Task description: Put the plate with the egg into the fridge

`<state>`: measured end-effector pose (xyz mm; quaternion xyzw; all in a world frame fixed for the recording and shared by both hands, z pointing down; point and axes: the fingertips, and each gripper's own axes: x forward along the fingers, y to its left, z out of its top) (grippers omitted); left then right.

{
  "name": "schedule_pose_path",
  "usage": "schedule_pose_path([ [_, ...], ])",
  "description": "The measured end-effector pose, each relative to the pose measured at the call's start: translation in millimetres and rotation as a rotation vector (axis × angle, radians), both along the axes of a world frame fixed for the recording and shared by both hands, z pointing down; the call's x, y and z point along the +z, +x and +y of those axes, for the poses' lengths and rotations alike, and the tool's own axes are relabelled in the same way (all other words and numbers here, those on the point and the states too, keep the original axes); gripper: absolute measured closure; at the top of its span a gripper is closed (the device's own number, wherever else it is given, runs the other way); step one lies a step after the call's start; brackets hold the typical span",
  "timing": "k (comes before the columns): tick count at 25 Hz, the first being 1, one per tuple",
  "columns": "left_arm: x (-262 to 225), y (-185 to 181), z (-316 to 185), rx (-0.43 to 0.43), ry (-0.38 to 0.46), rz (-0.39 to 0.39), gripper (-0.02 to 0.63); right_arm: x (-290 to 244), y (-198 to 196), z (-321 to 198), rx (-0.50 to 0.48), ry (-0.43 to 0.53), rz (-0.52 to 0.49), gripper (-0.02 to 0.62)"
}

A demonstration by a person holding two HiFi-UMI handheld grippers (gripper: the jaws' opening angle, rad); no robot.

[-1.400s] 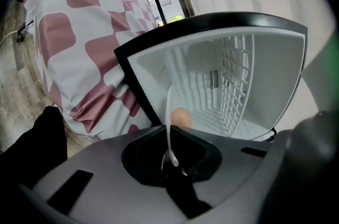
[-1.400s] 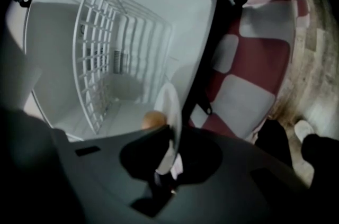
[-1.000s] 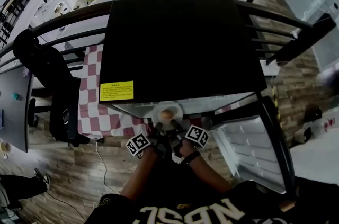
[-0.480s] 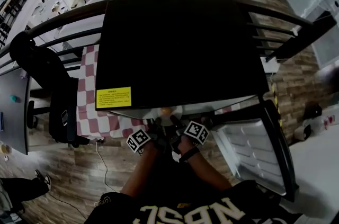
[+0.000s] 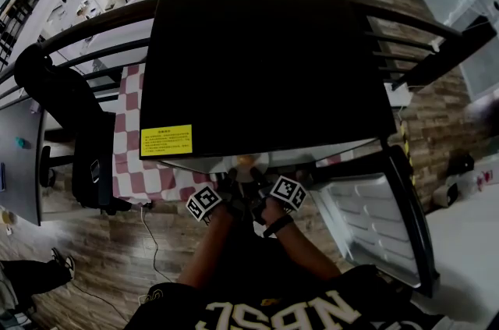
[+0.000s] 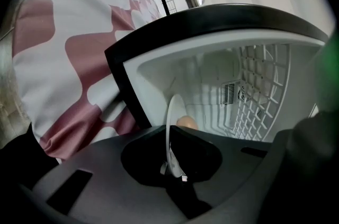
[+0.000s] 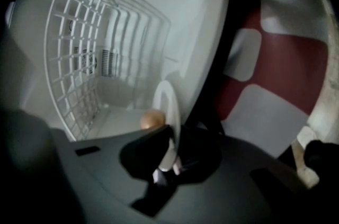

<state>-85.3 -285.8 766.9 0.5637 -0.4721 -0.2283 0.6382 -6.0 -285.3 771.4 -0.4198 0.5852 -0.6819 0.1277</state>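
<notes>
Plate (image 6: 170, 127) (egg (image 6: 186, 123) aboard) has moved deeper into fridge (image 5: 265, 63).

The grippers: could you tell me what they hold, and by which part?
The left gripper and right gripper each clamp the round white plate, bearing a brown egg, by its rim.

The black, white-lined fridge (image 5: 265, 71) is seen steeply from above; its interior is shared, closely, by both gripper views.

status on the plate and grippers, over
Both shut on the plate rim: left gripper, right gripper. egg on plate, at the open fridge mouth. Nothing seen blocking inside.
</notes>
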Motion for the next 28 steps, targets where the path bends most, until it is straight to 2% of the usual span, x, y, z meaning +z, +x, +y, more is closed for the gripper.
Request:
schedule_pose_path([
  [6, -2.5, 1.9, 0.9, 0.045, 0.005, -0.045, 0.572, -3.4, -2.2, 0.3, -0.050, 0.065, 0.027, 0.554],
  [8, -5.7, 3.5, 0.7, 0.064, 0.027, -0.052, 0.551, -6.5, -3.6, 0.5, -0.055, 0.100, 0.022, 0.538],
  [13, -11.8, 6.2, 2.8, 0.094, 0.053, -0.044, 0.451, -15.1, -8.2, 0.8, -0.120, 0.184, 0.060, 0.420],
  [16, -11.3, 3.1, 8.7, 0.089, 0.053, -0.042, 0.439, -10.6, -3.8, 5.1, -0.144, 0.194, 0.132, 0.311],
  [19, -11.9, 0.2, 15.2, 0.093, 0.061, -0.059, 0.439, -6.8, 6.5, 10.0, -0.156, 0.214, 0.176, 0.295],
  [23, -14.4, -6.2, 25.7, 0.111, 0.088, -0.121, 0.439, -9.7, 20.6, 15.9, -0.152, 0.266, 0.169, 0.295],
  [25, -14.7, -9.6, 31.8, 0.138, 0.109, -0.183, 0.439, -14.9, 25.9, 18.3, -0.148, 0.302, 0.144, 0.296],
  [26, -14.7, -10.8, 34.9, 0.158, 0.120, -0.221, 0.439, -16.1, 29.4, 19.7, -0.151, 0.319, 0.157, 0.296],
  [28, -14.5, -9.7, 42.0, 0.203, 0.140, -0.285, 0.439, -13.3, 37.3, 24.5, -0.190, 0.354, 0.257, 0.296],
])
